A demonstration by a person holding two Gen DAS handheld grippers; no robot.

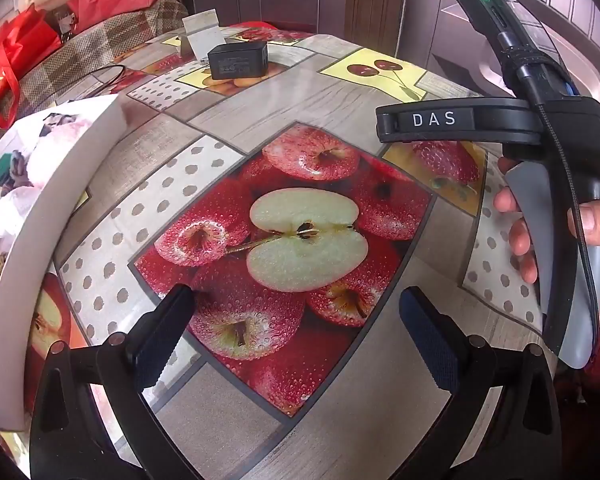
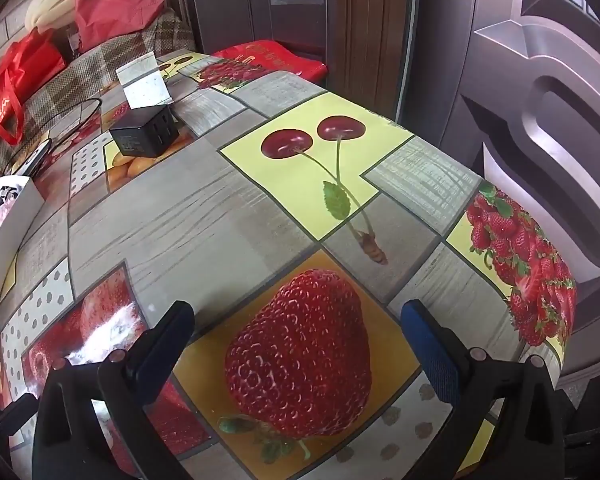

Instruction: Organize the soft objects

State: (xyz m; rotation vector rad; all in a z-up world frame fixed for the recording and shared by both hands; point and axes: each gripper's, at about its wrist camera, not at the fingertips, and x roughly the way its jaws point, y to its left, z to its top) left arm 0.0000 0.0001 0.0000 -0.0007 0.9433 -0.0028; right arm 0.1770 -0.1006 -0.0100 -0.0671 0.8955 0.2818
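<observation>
Black charger block (image 1: 238,60) and a white folded card (image 1: 202,36) far back on the fruit-print table (image 1: 300,92), a thin black cable (image 1: 104,76) looping off to their left; red bags (image 1: 4,76) and a checked cloth (image 1: 100,48) beyond the table edge. Nothing between either set of fingers but bare tablecloth. White box (image 1: 32,264) along the left edge, holding the soft things (image 1: 16,176): pale pink and white fluffy pieces, something dark grey, a bit of green, a coil of rope lower down, all bunched together and partly cut off by the frame. Left gripper (image 1: 296,328) spread wide over the printed apples, empty. Only from the left wrist: the right tool's handle in a hand (image 1: 592,248), labelled DAS. Only from the right wrist: the box (image 2: 8,208) as a mere corner, the printed strawberry under the right gripper (image 2: 300,340), also spread wide and empty, and a dark panelled door (image 2: 540,120) close on the right.
</observation>
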